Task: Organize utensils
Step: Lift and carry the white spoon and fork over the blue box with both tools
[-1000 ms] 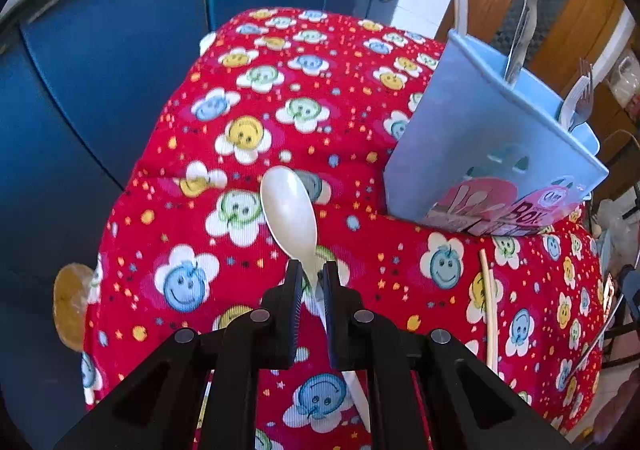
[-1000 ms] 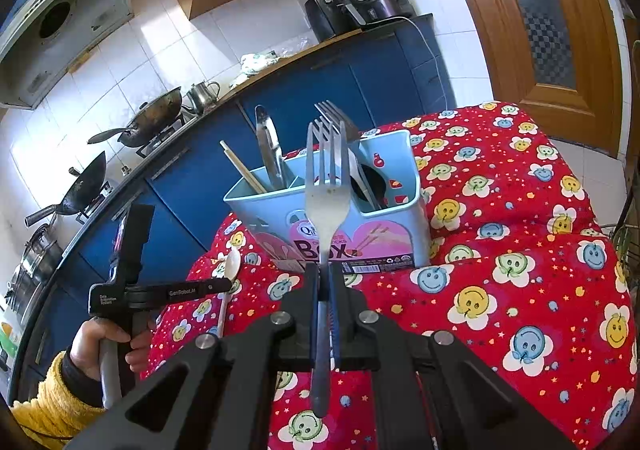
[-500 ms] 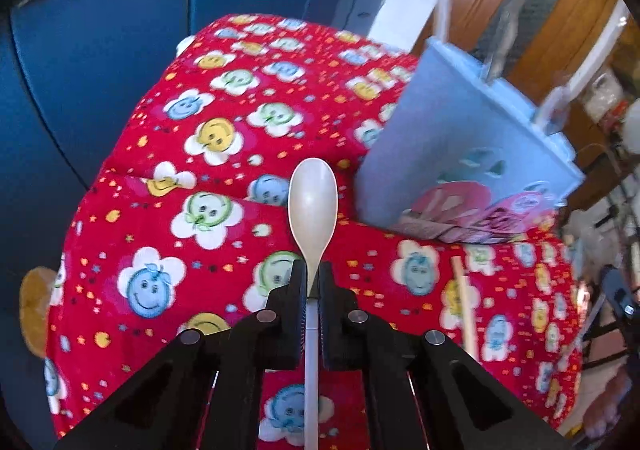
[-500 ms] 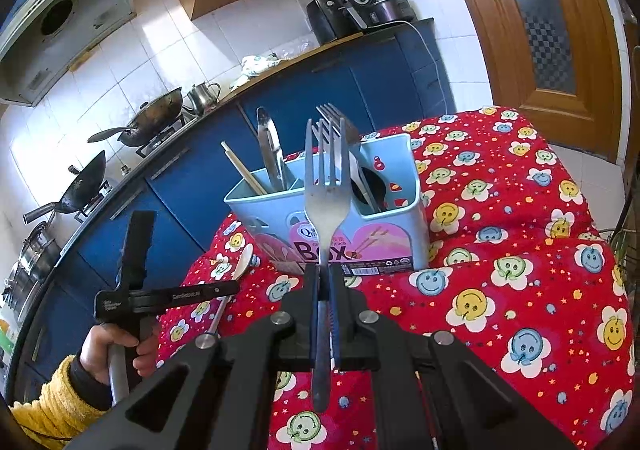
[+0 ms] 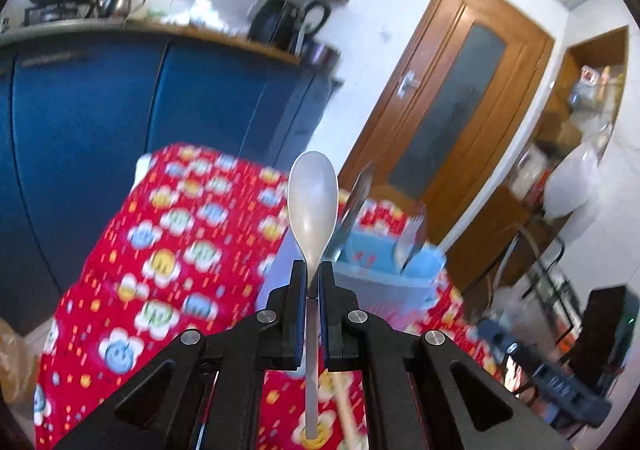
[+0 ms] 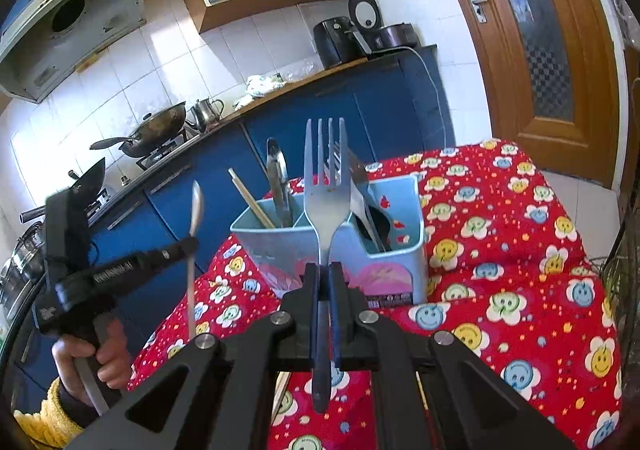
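My left gripper (image 5: 313,270) is shut on the neck of a white spoon (image 5: 313,201), which it holds up in the air above the red smiley tablecloth (image 5: 160,250). In the right wrist view that left gripper (image 6: 192,244) and spoon (image 6: 196,209) hang left of the light blue utensil box (image 6: 396,266). My right gripper (image 6: 324,270) is shut on a steel fork (image 6: 325,185), tines up, in front of the box. The box (image 5: 404,266) holds a chopstick (image 6: 250,197), a knife (image 6: 278,177), forks and a dark spoon.
A chopstick (image 5: 348,406) lies on the cloth near the table's front. Blue cabinets (image 6: 360,109) with woks, a kettle and appliances stand behind the table. A wooden door (image 6: 548,29) is at the right. A hand in a yellow sleeve (image 6: 92,354) holds the left gripper.
My left gripper closed on the spoon, lifted it off the cloth and tilted upward, so the room now fills its view. The right gripper with the fork has stayed in place.
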A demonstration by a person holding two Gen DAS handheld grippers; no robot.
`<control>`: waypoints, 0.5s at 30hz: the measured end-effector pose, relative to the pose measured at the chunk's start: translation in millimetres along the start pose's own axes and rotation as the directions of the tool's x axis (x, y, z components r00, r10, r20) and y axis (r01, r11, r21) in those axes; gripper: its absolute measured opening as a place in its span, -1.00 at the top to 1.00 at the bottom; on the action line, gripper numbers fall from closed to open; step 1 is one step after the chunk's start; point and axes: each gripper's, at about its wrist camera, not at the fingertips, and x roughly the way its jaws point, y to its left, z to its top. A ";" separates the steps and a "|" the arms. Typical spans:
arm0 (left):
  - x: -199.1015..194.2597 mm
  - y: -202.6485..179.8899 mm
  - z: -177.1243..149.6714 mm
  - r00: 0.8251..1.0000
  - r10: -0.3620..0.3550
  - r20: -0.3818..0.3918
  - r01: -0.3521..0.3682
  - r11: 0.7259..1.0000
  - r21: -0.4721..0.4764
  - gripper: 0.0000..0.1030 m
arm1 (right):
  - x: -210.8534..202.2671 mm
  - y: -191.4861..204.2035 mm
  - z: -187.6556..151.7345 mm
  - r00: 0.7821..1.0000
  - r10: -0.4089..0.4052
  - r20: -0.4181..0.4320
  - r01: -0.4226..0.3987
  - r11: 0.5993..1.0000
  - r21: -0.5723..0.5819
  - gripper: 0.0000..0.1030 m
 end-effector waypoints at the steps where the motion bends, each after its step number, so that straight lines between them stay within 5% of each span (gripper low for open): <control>1: -0.9 -3.8 5.1 1.000 -0.005 0.021 0.005 1.000 0.004 0.90 | 0.5 -0.6 1.9 1.000 -0.001 0.003 0.001 1.000 0.000 0.87; 15: 34.9 -38.2 46.6 0.971 0.017 0.240 -0.044 0.993 0.110 0.89 | 13.7 -0.9 48.0 0.986 -0.079 0.148 0.092 0.993 -0.079 0.88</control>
